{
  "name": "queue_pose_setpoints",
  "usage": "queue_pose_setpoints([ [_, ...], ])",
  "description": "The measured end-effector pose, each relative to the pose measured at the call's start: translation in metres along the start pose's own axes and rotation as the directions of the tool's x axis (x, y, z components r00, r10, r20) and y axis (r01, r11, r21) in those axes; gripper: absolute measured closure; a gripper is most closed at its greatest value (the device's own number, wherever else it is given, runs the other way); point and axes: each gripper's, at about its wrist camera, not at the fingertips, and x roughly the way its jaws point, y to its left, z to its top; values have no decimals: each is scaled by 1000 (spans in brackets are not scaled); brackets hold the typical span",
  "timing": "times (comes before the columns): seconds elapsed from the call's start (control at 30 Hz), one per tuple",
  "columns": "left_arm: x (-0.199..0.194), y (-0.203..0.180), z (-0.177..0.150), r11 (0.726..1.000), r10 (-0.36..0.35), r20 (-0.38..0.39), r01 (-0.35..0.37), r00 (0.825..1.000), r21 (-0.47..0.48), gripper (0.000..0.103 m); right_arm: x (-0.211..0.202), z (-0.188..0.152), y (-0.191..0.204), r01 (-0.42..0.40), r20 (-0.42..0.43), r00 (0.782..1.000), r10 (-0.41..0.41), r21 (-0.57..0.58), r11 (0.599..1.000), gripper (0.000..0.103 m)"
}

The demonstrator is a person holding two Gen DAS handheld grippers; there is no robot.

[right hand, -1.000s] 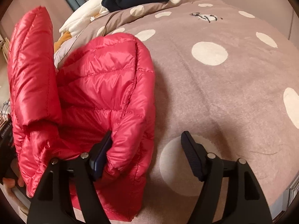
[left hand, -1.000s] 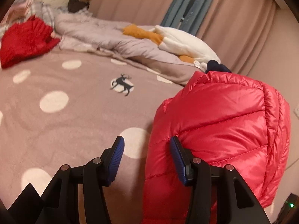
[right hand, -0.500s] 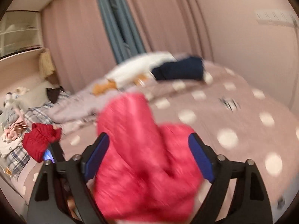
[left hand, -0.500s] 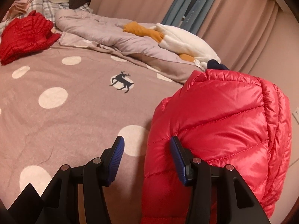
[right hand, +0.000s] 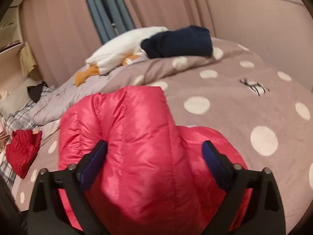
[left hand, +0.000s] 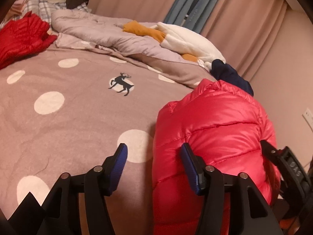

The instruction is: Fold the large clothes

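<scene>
Left gripper point(left hand: 153, 163) jaws opening, nothing between them; its right pad sits against the edge of the red puffer jacket point(left hand: 211, 137), bundled at the near edge of the polka-dot bedspread point(left hand: 58, 117). Right gripper point(right hand: 154, 156) jaws opening wide around the jacket's raised fold. Risk: slippery, springy fill puffs back, fold flops open or slides off the bed.

Both views are lit by dim, warm indoor light, and a pinkish-brown cast is laid over everything. Soft glare is thrown off the shiny red down jacket point(left hand: 215, 129). The left wrist view is rendered fairly sharp, while the right wrist view is smeared by motion blur. Straight lines are bent by the fisheye lens, and the corners are blacked out.
</scene>
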Motion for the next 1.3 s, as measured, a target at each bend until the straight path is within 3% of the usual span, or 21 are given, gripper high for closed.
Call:
queue_pose_setpoints([
  [0.37,4,2,-4,998,-39,-11,39,999,-52,37,5,-18,-15,104,4,995,-104,40,994,3],
  [0.57,0,-8,-8,1000,4,31,-4,1000,-5,37,-3,-18,-18,141,48,989,-142,17,990,6],
  [0.67,1,-12,-10,1000,18,41,-19,999,11,37,-14,-17,-17,148,86,985,-148,-4,989,13],
  [0.8,3,-11,-9,1000,19,37,-19,999,-3,37,-29,-13,-20,118,131,984,-120,18,993,34],
  [0.87,4,-10,-9,1000,15,35,-14,999,-10,40,-37,-10,-21,108,151,982,-110,26,994,39],
  [0.97,4,-13,-10,1000,23,41,-24,999,11,44,-38,-10,-19,145,156,977,-145,11,989,47],
  [1.03,3,-16,-11,999,31,51,-32,998,31,44,-29,-12,-23,183,131,974,-183,10,983,46],
  [1.17,5,-26,-18,992,74,88,-82,993,91,44,-1,-20,-43,150,29,988,-153,75,986,36],
  [1.3,7,-41,-29,974,120,161,-148,980,173,44,17,-29,-47,182,12,983,-183,80,980,34],
])
